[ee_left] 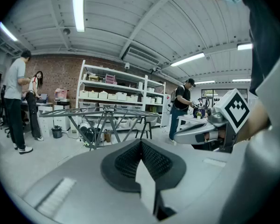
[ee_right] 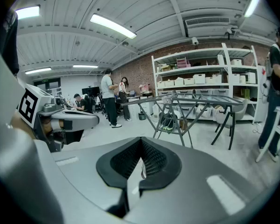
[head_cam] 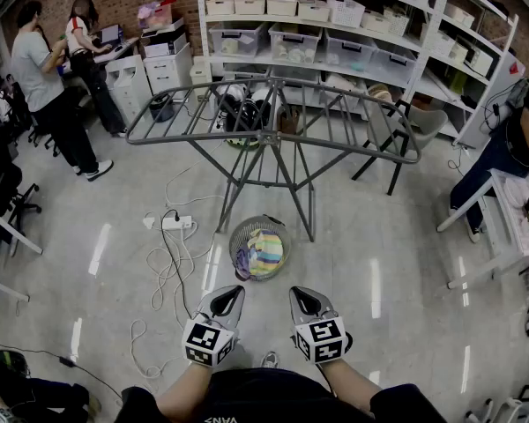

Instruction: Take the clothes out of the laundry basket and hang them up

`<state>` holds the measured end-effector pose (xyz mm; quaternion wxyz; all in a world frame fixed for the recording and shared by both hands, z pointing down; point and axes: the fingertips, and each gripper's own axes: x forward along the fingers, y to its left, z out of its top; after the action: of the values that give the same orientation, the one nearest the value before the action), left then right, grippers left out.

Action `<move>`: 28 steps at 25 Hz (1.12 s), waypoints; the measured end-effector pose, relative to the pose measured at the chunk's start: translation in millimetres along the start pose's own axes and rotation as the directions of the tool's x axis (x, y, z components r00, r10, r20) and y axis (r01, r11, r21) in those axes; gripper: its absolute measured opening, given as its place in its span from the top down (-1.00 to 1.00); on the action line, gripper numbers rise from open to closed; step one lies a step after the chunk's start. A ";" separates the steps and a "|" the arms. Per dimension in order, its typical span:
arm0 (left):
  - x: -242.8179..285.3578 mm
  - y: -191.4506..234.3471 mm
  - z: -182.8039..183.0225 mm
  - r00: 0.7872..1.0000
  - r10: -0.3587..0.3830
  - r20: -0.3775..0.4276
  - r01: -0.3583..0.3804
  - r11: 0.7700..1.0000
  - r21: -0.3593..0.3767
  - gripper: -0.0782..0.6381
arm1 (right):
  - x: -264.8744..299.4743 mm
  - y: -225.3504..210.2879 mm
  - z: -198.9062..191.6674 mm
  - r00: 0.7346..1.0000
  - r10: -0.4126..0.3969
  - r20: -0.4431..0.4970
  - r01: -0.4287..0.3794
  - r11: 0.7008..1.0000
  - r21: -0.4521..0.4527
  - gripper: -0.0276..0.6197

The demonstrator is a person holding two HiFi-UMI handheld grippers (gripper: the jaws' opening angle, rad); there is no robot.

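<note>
Now, left gripper [head_cam: 232, 294] and right gripper [head_cam: 298, 294], both closed, empty; one laundry basket [head_cam: 234, 240], one drying rack [head_cam: 264, 133].

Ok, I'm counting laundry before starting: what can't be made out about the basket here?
- Head view: the clothes in the laundry basket are heaped and small, so the piece count and lower layers are hidden.
- Both gripper views: the basket is not shown. The left claw and right claw fill the lower frame.
</note>
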<state>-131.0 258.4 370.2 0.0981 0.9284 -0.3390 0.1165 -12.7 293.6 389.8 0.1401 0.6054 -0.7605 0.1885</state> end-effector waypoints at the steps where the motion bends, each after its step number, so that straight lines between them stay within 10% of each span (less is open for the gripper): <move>1: 1.5 -1.6 1.5 1.000 -0.006 0.002 0.006 1.000 0.003 0.78 | -0.8 -2.0 2.0 1.000 0.000 0.009 0.000 1.000 0.009 0.90; 13: 33.3 6.7 5.3 0.995 -0.095 -0.007 0.095 0.995 -0.002 0.74 | 16.4 -16.4 12.3 0.999 0.012 0.039 -0.015 0.996 0.083 0.89; 28: 121.1 153.9 8.9 0.941 -0.313 -0.125 0.317 0.948 0.011 0.37 | 161.0 -19.5 56.8 0.976 -0.219 0.015 0.211 0.954 0.211 0.48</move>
<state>-140.1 67.1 411.8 0.1215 0.9632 -0.1777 0.1607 -29.5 124.1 412.7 0.0810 0.6993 -0.6688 0.2392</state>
